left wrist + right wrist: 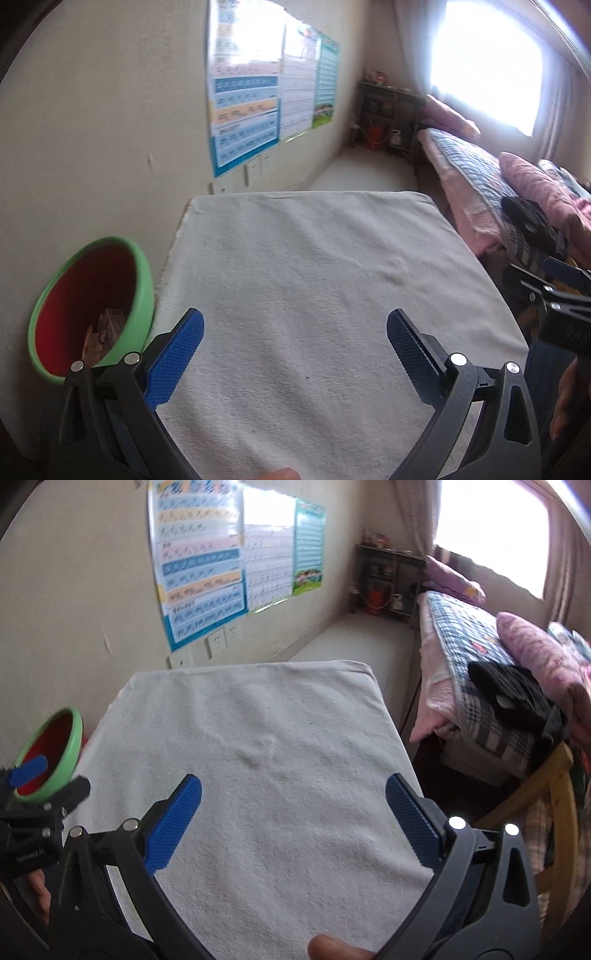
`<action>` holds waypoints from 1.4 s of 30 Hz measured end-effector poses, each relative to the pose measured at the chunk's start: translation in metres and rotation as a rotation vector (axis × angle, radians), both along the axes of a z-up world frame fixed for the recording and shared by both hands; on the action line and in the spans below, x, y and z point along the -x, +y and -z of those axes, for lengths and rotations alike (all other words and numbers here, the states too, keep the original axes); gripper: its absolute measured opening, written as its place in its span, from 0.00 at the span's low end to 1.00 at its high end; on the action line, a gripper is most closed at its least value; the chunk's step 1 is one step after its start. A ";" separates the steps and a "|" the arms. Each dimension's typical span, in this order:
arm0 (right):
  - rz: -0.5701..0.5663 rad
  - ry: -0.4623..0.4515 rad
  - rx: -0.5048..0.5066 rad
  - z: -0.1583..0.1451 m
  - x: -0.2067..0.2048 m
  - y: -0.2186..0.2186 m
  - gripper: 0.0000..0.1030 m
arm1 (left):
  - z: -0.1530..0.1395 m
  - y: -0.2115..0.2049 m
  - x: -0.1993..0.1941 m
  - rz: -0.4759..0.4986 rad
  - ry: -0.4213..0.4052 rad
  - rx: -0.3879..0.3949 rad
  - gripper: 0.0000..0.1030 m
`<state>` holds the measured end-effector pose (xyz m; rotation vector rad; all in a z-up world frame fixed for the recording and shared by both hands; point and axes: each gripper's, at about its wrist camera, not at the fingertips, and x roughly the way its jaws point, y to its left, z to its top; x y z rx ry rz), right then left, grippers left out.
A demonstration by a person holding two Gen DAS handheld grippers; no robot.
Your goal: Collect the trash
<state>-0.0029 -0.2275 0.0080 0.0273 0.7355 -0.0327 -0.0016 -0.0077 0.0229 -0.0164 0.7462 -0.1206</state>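
Beneath both grippers: white cloth-covered bench [295,277]. Left gripper [295,328] spread wide, nothing between blue pads. Right gripper [293,794] likewise released, holding nothing. Just left of left gripper: round green bowl with red interior [142,280], crumpled brownish trash [105,332] lying inside.

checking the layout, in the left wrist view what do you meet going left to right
green bin with trash inside → white cloth-covered table → bed with pink pillow

Wall posters [207,565], bed [480,664], white-clothed table [258,738]
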 end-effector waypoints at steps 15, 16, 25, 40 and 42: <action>-0.022 0.031 -0.016 0.022 0.004 0.002 0.95 | 0.004 0.001 -0.001 0.007 0.010 0.008 0.92; -0.026 0.034 -0.016 0.023 0.004 0.003 0.95 | 0.005 0.001 -0.002 0.008 0.016 0.005 0.92; -0.026 0.042 -0.015 0.027 0.005 0.006 0.95 | 0.009 -0.004 -0.003 0.020 0.029 -0.005 0.92; -0.038 0.046 -0.006 0.027 0.005 0.010 0.95 | 0.009 -0.005 -0.002 0.021 0.031 -0.011 0.92; -0.044 0.047 0.004 0.027 0.005 0.012 0.95 | 0.009 -0.005 -0.002 0.021 0.031 -0.010 0.92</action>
